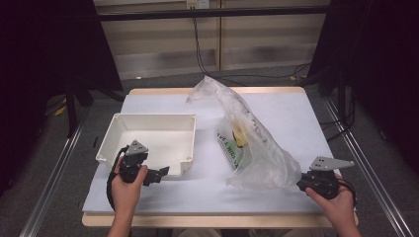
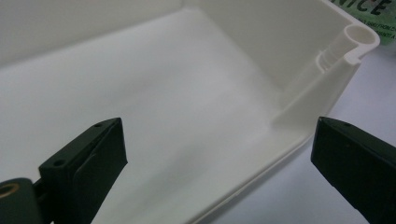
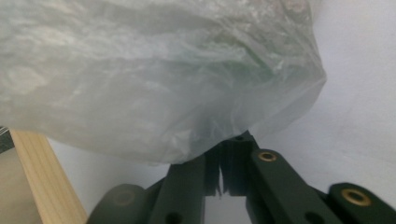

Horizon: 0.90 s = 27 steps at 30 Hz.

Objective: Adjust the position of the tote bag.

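Each black tool (image 1: 160, 174) (image 1: 300, 183) carries a grey three-cornered plate, brass-coloured screws, seemingly black cables.

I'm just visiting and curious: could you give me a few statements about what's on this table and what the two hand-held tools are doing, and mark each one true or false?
1. The right gripper has its fingers closed on the edge of the clear plastic bag. True.
2. The left gripper is clamped shut on the rim of the white tray. False: its fingers stand wide open, one over the tray's inside and one outside its corner, pressing on nothing.
3. The bag lies inside the tray. False: it lies on the table to the right of the tray.
4. Something yellow shows through the bag. True.
5. The tray is white and looks empty. True.
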Each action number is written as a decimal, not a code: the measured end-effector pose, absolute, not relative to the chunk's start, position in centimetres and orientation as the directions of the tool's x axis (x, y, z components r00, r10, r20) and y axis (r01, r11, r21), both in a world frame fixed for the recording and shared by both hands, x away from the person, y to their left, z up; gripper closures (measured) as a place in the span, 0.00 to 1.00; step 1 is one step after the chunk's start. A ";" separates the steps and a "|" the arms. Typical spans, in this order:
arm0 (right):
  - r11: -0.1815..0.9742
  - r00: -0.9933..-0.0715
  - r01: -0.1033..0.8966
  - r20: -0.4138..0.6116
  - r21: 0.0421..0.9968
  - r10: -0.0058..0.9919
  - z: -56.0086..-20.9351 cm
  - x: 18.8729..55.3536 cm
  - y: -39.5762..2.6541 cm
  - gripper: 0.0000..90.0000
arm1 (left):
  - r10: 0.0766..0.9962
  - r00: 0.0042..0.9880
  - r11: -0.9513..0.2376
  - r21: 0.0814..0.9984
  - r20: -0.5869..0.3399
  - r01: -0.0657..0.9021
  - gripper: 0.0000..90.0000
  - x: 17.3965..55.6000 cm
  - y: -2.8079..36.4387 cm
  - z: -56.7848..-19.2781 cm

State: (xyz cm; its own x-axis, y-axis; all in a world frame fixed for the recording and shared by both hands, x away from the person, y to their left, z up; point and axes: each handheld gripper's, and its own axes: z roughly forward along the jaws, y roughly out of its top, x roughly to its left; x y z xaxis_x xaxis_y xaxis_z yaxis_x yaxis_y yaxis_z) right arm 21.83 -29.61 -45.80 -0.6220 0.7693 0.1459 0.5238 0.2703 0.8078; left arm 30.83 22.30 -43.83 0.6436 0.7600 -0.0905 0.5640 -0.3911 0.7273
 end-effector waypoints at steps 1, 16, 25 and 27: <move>0.263 -0.620 0.523 0.150 0.811 0.770 -45.7 21.9 -29.7 1.00 | 0.759 0.645 -0.392 0.728 -0.089 0.562 0.04 30.8 22.2 -43.8; 0.251 -0.572 0.524 0.118 0.814 0.812 -44.8 23.0 -31.4 1.00 | 0.737 0.671 -0.402 0.742 -0.085 0.536 0.04 31.5 21.5 -43.2; 0.272 -0.563 0.516 0.081 0.812 0.823 -44.3 23.0 -32.2 1.00 | 0.706 0.703 -0.422 0.747 -0.084 0.514 0.04 31.4 20.4 -42.9; 0.272 -0.568 0.527 0.095 0.806 0.818 -44.5 22.9 -32.1 1.00 | 0.703 0.707 -0.425 0.750 -0.079 0.507 0.04 31.3 20.5 -42.7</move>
